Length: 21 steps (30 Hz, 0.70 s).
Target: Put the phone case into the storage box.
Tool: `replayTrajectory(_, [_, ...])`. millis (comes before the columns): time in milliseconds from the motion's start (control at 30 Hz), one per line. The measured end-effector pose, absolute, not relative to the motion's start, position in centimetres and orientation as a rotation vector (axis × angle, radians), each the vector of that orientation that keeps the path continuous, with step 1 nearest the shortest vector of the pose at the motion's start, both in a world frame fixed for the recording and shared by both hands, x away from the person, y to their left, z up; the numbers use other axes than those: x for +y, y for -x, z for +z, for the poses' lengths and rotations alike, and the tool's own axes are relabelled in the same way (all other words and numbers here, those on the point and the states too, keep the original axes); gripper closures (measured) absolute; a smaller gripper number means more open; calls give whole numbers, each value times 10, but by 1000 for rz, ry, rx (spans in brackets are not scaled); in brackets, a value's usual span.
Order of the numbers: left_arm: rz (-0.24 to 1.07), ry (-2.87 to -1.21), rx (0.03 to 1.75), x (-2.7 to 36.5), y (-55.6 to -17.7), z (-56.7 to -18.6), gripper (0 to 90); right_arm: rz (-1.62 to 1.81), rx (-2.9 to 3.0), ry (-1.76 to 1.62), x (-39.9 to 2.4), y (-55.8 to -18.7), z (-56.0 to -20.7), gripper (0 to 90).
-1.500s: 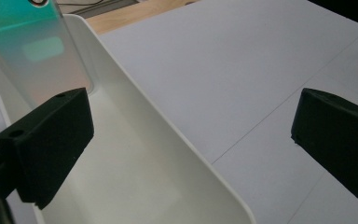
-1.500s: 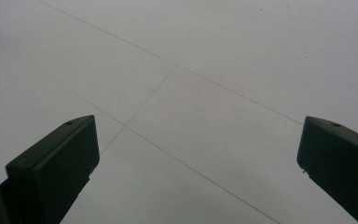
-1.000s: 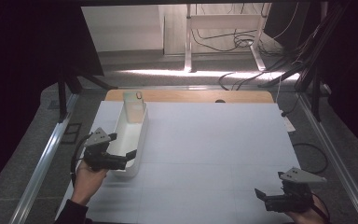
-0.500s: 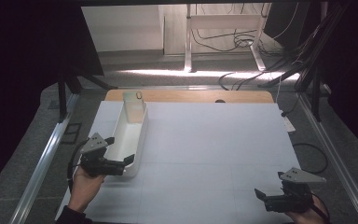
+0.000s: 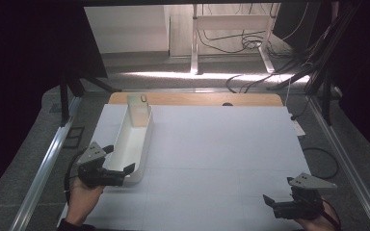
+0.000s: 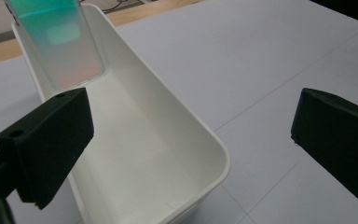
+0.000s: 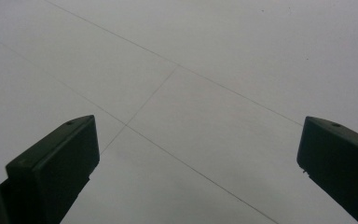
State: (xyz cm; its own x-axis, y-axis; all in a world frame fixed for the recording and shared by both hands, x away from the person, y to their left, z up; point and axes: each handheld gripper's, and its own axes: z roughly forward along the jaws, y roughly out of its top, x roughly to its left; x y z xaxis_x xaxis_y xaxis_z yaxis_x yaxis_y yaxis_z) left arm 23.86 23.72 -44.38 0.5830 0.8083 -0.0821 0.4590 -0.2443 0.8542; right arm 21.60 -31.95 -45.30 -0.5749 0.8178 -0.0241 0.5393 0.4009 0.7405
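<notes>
Between the wide-open fingers of the left gripper (image 6: 186, 140) sits the white bin's (image 6: 168, 154) near end, untouched.

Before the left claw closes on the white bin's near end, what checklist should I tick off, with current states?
1. Left claw open: ok, jaws wide apart.
2. Near end of the long white plastic bin between the jaws: ok, it sits between them.
3. Translucent greenish card inside the bin: ok, leaning at the far end.
4. Right claw away from the bin: ok, open over the white table cover.
5. Jaw contact with the bin: cannot tell.
</notes>
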Motion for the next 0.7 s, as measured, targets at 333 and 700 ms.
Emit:
replayTrajectory(333, [486, -1882, 1030, 242, -228, -446, 0, 990, 2279, -1169, -319, -216, -453, 0])
replayTrajectory(700, [506, -1891, 1030, 244, -216, -448, 0, 986, 2279, -1168, -319, -216, -453, 0])
